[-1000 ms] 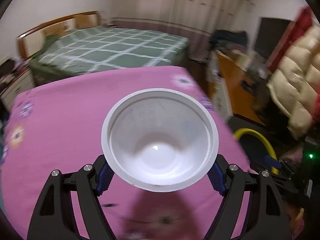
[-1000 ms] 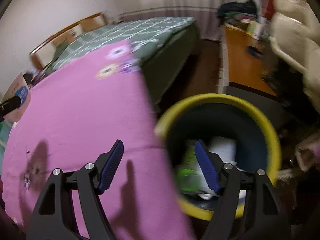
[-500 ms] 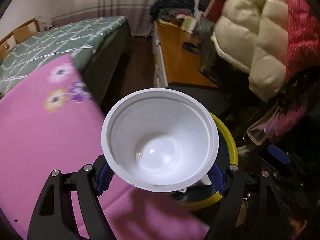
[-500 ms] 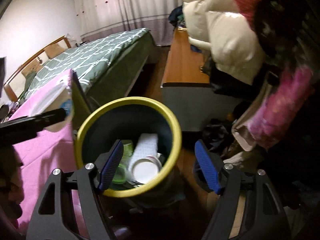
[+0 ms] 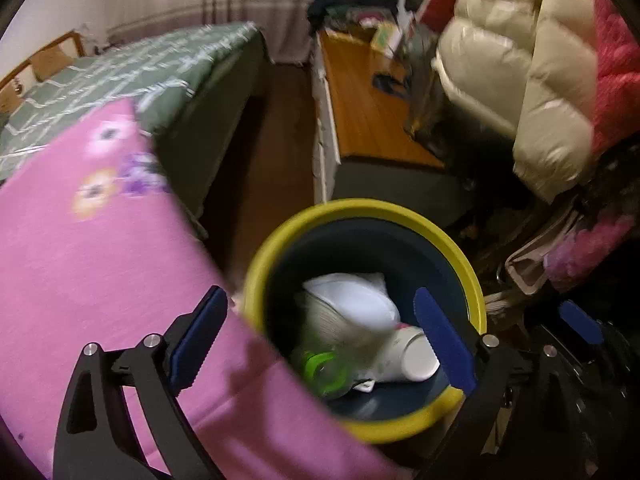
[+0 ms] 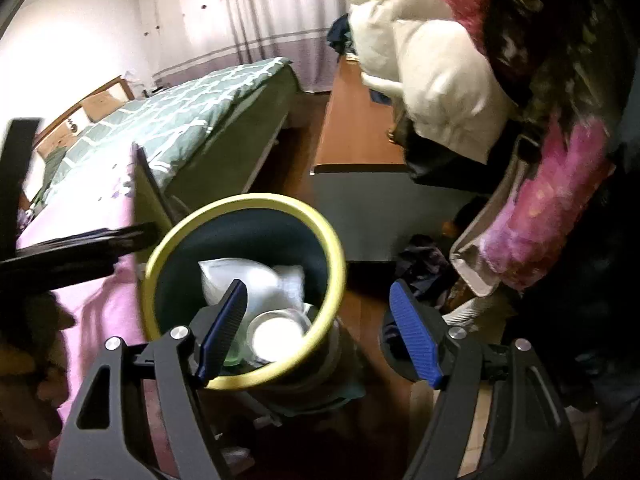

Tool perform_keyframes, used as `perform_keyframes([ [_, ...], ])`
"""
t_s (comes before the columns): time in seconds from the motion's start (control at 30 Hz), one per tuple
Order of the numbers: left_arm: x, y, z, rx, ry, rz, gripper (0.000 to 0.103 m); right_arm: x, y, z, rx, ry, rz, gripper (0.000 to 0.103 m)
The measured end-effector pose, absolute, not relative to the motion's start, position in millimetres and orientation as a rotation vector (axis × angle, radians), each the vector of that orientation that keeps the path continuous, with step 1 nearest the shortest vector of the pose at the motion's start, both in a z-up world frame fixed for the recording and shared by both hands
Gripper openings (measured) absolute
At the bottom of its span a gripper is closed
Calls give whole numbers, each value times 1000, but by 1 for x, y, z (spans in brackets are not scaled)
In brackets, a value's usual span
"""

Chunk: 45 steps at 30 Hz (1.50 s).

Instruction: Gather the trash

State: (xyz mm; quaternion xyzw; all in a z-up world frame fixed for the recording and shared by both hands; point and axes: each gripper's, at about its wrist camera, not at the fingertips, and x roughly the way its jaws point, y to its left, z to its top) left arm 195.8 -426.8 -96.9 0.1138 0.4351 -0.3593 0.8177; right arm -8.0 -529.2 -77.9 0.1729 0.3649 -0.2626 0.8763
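A yellow-rimmed dark bin [image 5: 460,248] stands on the floor beside the pink-covered table [image 5: 80,260]. The white bowl [image 5: 352,300] lies inside it on top of a white cup [image 5: 412,358] and a green bottle [image 5: 324,368]. My left gripper [image 5: 320,336] is open and empty, right above the bin's mouth. In the right wrist view the bin [image 6: 320,236] holds the bowl [image 6: 236,276] and a round cup mouth [image 6: 276,336]. My right gripper [image 6: 320,332] is open and empty over the bin's right rim.
A green-quilted bed [image 5: 132,72] lies behind the table. A low wooden bench [image 5: 360,112] runs along the right, with padded coats [image 5: 520,80] hanging over it. Bags and clothes [image 6: 424,264] lie on the floor right of the bin.
My left gripper has opened and let go of the white bowl, which has dropped into the bin. The right gripper has moved slightly closer over the bin.
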Motion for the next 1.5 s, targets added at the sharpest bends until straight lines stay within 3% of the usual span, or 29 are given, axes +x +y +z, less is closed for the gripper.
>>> perform_keyframes([
  [0.3,150,-245,-32,99,726,-557,98,13,-456,-56,272,740,-353,72],
  [0.73,64,-38,-11,18,614,-111,98,5,-368,-17,150,661,-166,74],
  [0.87,38,-14,-2,-5,578,-80,98,-16,-357,-3,104,615,-167,79],
  [1.5,-7,-14,10,-21,541,-80,98,-54,-356,4,97,570,-187,82],
])
